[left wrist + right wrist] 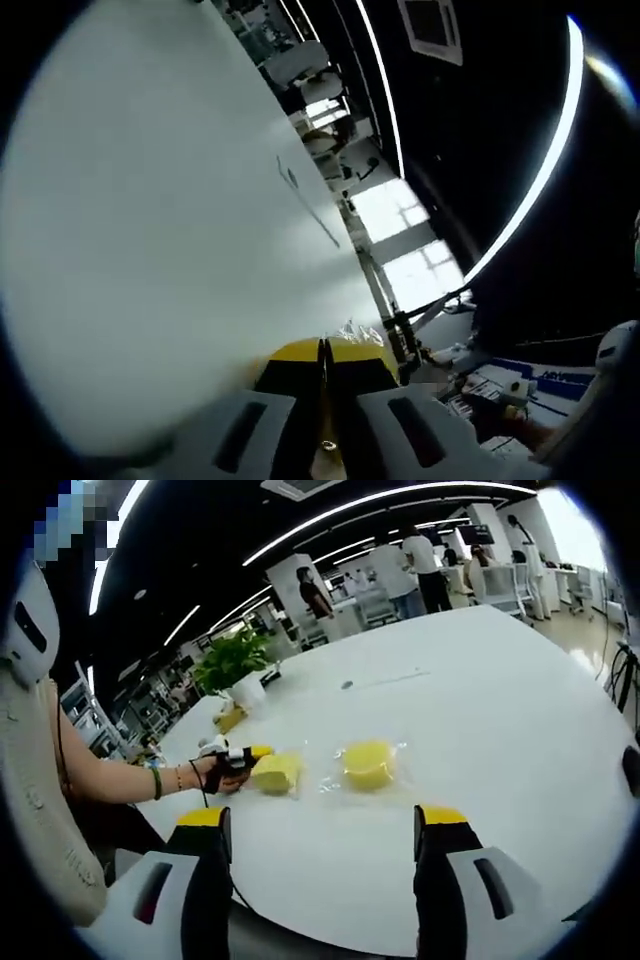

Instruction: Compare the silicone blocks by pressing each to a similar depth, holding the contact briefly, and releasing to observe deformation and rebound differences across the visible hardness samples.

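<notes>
Two yellow silicone blocks lie on clear plastic wrap on the white table (490, 710): a left block (278, 773) and a right block (368, 763). A hand holds my left gripper (254, 756) low over the table, its tips against the left block's left side. In the left gripper view its jaws (323, 348) stand together, pushed into that yellow block (293, 351), with crinkled wrap (362, 331) just beyond. My right gripper (330, 820) hovers over the table's near edge, open and holding nothing, short of both blocks.
A potted green plant (235, 662) and a small yellow item (230, 718) stand behind the left block. Several people (420, 565) and desks are beyond the table's far side. A person's bare forearm (130, 780) reaches in from the left.
</notes>
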Demonstrator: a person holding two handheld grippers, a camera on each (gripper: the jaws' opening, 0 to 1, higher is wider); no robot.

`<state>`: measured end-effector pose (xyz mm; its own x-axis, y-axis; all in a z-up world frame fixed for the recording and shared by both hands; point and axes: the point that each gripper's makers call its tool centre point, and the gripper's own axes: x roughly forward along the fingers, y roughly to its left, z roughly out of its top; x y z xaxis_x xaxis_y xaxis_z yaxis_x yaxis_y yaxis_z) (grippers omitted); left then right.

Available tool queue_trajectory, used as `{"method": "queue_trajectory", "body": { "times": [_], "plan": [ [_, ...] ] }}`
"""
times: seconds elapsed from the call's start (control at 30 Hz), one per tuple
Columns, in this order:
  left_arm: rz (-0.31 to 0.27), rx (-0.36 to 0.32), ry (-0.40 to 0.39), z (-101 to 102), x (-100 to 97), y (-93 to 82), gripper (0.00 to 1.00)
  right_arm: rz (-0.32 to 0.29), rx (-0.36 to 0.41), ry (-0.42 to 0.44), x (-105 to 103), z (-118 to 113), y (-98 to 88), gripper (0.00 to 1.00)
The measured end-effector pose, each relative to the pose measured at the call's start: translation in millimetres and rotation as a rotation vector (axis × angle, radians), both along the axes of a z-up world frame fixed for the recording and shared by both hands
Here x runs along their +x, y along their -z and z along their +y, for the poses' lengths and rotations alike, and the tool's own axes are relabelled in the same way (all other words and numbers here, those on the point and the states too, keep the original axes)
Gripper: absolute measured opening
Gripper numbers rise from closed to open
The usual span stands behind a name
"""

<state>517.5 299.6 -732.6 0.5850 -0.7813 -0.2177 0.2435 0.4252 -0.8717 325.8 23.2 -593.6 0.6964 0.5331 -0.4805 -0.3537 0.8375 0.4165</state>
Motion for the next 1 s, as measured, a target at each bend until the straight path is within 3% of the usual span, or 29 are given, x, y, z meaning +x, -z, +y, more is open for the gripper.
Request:
{"method": "queue_trajectory", "body": {
  "times": [0.1, 0.27, 0.57, 0.67, 0.73, 0.77, 0.8, 0.83, 0.87, 0.9, 1.0],
  "plan": [
    [-0.04, 0.006, 0.035, -5.8, -3.0, -8.6, 0.0, 0.005, 0.003, 0.002, 0.0, -1.4, 1.1, 0.68],
    [-0.159, 0.148, 0.066, -3.6, -2.0, -10.4, 0.0, 0.006, 0.008, -0.002, 0.9, 0.2, 2.8, 0.67],
    [-0.233, 0.306, 0.057, -4.3, -1.2, -22.9, 0.0, -0.006, 0.021, -0.011, 0.4, 2.0, 1.3, 0.66],
    [-0.297, 0.352, 0.064, -7.9, -3.7, -37.3, 0.0, -0.017, 0.031, -0.014, 1.1, 3.5, -1.2, 0.66],
    [-0.297, 0.354, 0.064, -11.7, -6.9, -44.9, 0.0, -0.023, 0.035, -0.017, 1.2, 4.5, -2.4, 0.66],
    [-0.241, 0.344, 0.042, -12.1, -7.6, -47.5, 0.0, -0.029, 0.037, -0.021, 0.9, 5.2, -3.6, 0.66],
    [-0.128, 0.327, 0.043, -12.4, -14.3, -43.4, 0.0, -0.035, 0.043, -0.024, 1.5, 6.2, -5.3, 0.66],
    [-0.122, 0.339, 0.035, -13.0, -15.2, -45.1, 0.0, -0.039, 0.046, -0.024, 1.3, 7.1, -6.4, 0.65],
    [-0.197, 0.374, 0.046, -13.9, -14.0, -50.4, 0.0, -0.046, 0.05, -0.026, 1.8, 8.0, -8.2, 0.65],
    [-0.234, 0.41, 0.048, -14.6, -14.9, -54.1, 0.0, -0.05, 0.052, -0.028, 1.6, 8.5, -8.9, 0.65],
    [-0.28, 0.416, 0.036, -23.6, -24.1, -74.2, 0.0, -0.07, 0.063, -0.039, 0.3, 11.7, -14.5, 0.65]
  ]
}}
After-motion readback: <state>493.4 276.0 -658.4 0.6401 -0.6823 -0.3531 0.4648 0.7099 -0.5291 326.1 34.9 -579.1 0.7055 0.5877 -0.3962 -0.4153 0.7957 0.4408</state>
